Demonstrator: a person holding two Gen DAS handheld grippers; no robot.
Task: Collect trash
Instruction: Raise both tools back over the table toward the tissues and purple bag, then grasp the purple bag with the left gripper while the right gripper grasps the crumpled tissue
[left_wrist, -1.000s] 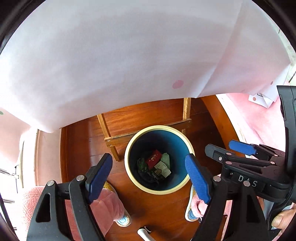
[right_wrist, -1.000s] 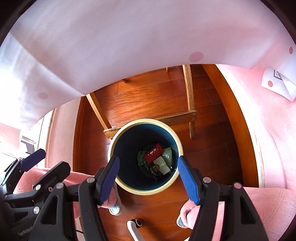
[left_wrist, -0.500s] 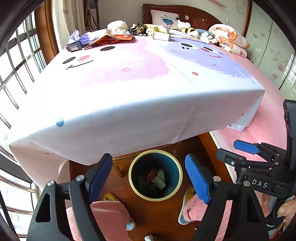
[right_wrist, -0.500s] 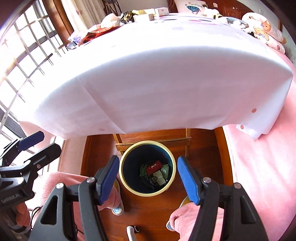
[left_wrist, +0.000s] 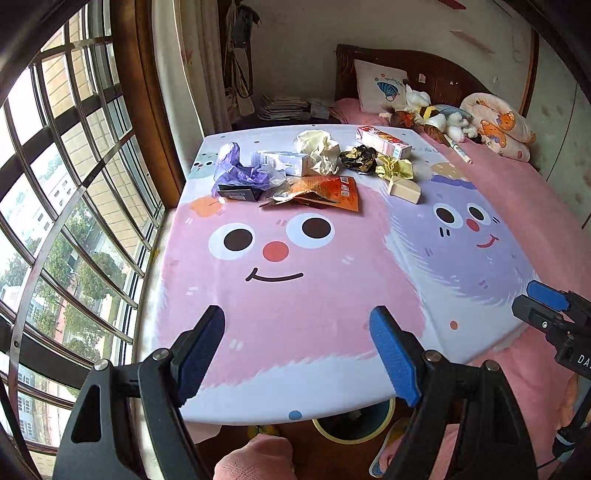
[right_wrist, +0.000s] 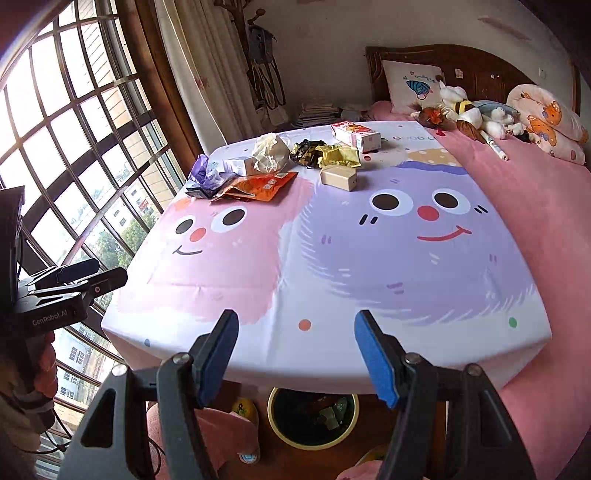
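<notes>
Both tongs, the left tongs (left_wrist: 297, 354) and the right tongs (right_wrist: 293, 358), stood open and empty above the near edge of the surface (left_wrist: 295, 295). Trash lay heaped at its far end: an orange wrapper (left_wrist: 325, 190), purple plastic (left_wrist: 240, 170), crumpled paper (left_wrist: 319, 147), a beige box (left_wrist: 404, 190). My judgement: reach across, take one light piece per tongs, pinching wrappers at a raised fold — flat foil could slip. Only the right view showed the bin (right_wrist: 314, 413) interior with trash already in it; the left view showed only a sliver of its rim — though the purple plastic was plainer there
</notes>
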